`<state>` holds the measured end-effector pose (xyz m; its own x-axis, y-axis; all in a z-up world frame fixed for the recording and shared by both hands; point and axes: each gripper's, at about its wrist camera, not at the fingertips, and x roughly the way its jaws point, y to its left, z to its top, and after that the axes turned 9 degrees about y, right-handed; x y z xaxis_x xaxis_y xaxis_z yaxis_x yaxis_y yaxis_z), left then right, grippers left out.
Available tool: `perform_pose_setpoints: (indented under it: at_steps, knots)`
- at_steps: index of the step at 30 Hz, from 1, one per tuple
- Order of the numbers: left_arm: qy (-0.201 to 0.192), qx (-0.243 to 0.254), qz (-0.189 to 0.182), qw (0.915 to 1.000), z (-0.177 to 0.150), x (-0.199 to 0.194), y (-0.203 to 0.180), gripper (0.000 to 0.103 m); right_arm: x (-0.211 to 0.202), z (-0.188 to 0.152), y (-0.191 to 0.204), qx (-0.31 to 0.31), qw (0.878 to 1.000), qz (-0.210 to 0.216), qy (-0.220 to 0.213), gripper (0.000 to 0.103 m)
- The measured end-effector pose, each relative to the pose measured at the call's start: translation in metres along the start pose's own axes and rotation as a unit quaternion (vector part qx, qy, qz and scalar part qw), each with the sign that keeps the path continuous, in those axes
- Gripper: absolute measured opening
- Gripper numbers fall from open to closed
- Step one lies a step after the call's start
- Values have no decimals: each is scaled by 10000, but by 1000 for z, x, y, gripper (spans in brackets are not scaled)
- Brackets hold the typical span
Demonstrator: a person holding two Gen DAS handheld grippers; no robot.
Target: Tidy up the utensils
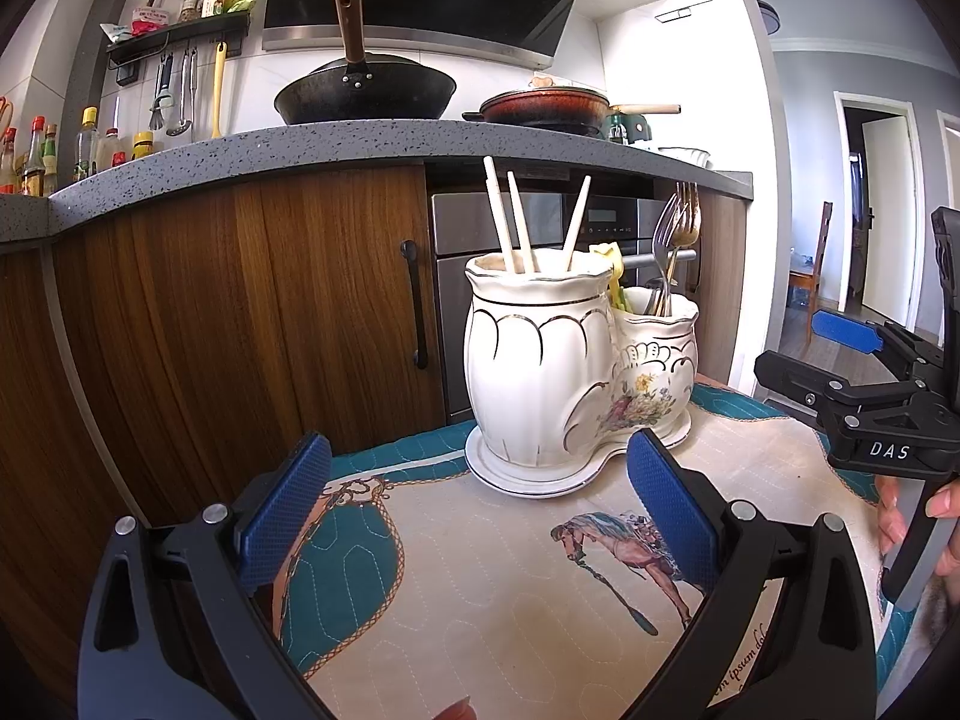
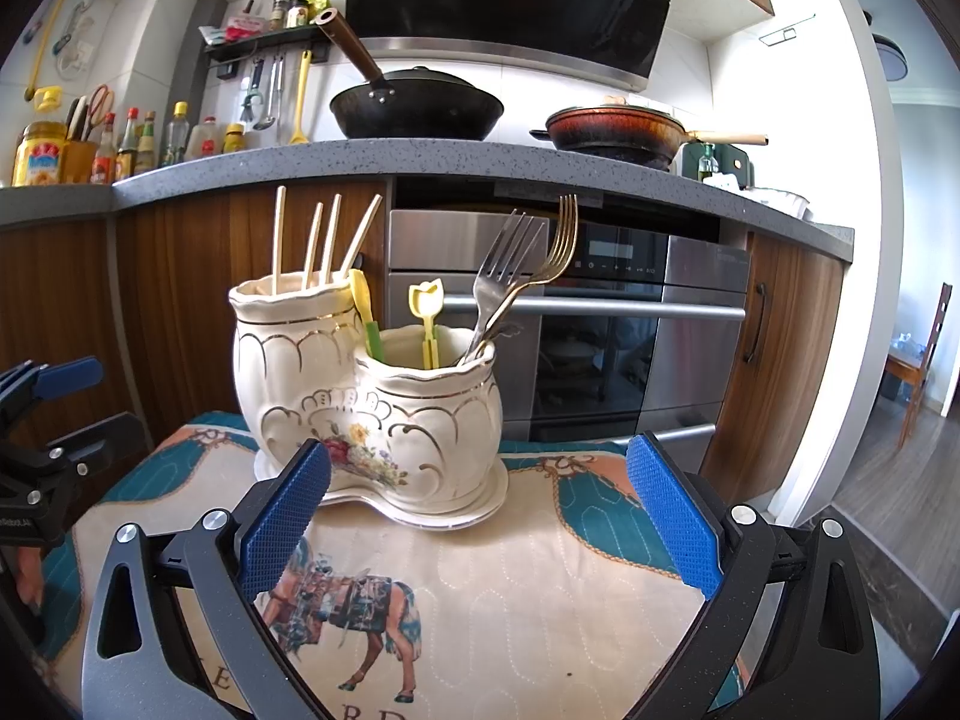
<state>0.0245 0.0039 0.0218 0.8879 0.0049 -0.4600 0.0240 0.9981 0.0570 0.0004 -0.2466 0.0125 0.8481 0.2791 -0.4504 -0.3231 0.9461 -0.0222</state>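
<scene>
Left wrist view showed the left gripper [image 1: 479,504] spread wide w/ nothing between its blue pads, hovering over a quilted cloth [image 1: 492,588] printed w/ a horse and teal border. White ceramic utensil holder [image 1: 540,372] stood on its matching saucer at the cloth's far edge, two joined pots: taller one held the pale chopsticks [image 1: 516,222], shorter one the forks [image 1: 675,240] and a yellow-green plastic pick [image 2: 427,318]. Right gripper [image 2: 479,504] was also released, empty, aimed at the holder from the other side; a hand [image 1: 918,516] gripped its handle. Behind: wood-grain cabinets [image 1: 240,312] under a grey speckled counter [image 1: 336,150], steel oven [image 2: 630,324], black wok [image 1: 366,93], reddish pan [image 1: 546,108], range hood above, sauce bottles at left, hanging tools on a rack. Doorway and wood floor at right.
</scene>
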Motion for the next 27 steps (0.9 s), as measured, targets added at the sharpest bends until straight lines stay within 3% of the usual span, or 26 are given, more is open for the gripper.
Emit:
perform_pose_setpoints:
  at_steps: [27]
  knots:
    - [40, 23, -1, 10000, -1, 0, 1, 97, 0, -1, -1, -1, 10000, -1, 14, 98]
